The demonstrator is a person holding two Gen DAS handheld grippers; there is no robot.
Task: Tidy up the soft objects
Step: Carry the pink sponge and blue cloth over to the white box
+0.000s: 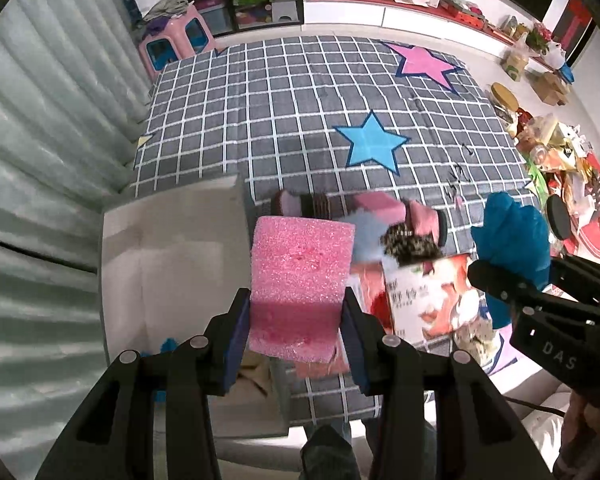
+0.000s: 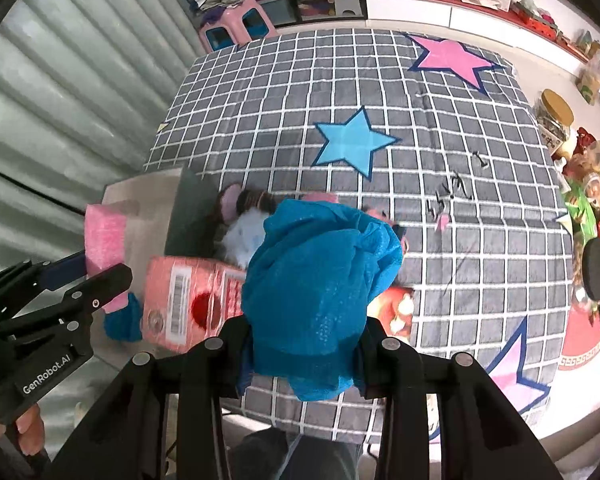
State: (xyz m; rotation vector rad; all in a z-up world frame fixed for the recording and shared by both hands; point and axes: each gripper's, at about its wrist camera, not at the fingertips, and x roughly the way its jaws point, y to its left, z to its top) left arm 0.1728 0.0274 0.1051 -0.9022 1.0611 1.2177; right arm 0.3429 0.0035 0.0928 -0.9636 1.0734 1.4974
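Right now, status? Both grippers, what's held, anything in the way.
Left gripper shut on pink foam block. Right gripper shut on blue mesh cloth. White box beside the block, open. Pink carton between the grippers.

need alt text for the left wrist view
The left tool grips a pink foam block above a grey checked blanket with stars. A white box sits left; the right tool holds a blue cloth.
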